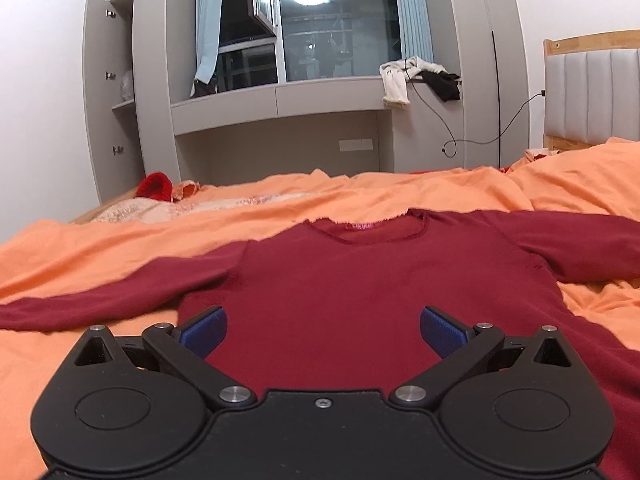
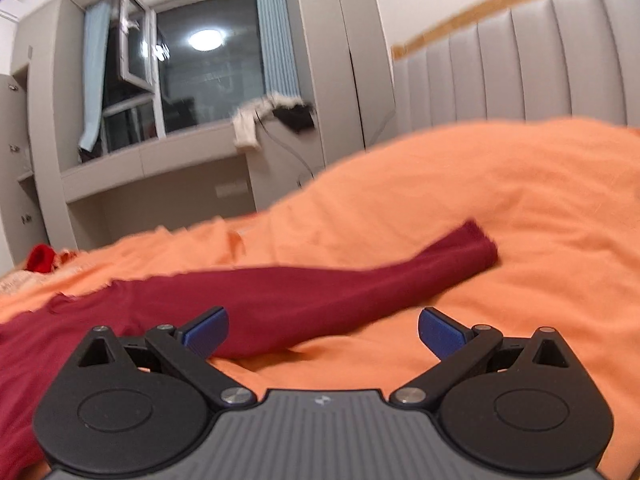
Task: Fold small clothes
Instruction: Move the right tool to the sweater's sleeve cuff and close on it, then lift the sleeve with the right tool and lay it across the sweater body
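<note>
Both grippers, left (image 1: 323,330) and right (image 2: 323,330), spread empty; I'd pinch the dark-red long-sleeved knit top (image 1: 360,280) by its sleeve cuff (image 2: 476,246), folding inward flat

shirt (image 1: 360,280) on bedsheet (image 1: 400,196), sleeves spread

No text can be read; the dark red shirt's (image 1: 360,276) neck label (image 1: 363,225) is blurred.

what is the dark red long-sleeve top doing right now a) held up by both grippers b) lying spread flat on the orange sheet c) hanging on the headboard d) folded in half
b: the dark red long-sleeve top lies flat on the orange sheet, sleeves out, while the left gripper and the right gripper are open and hold nothing.
</note>
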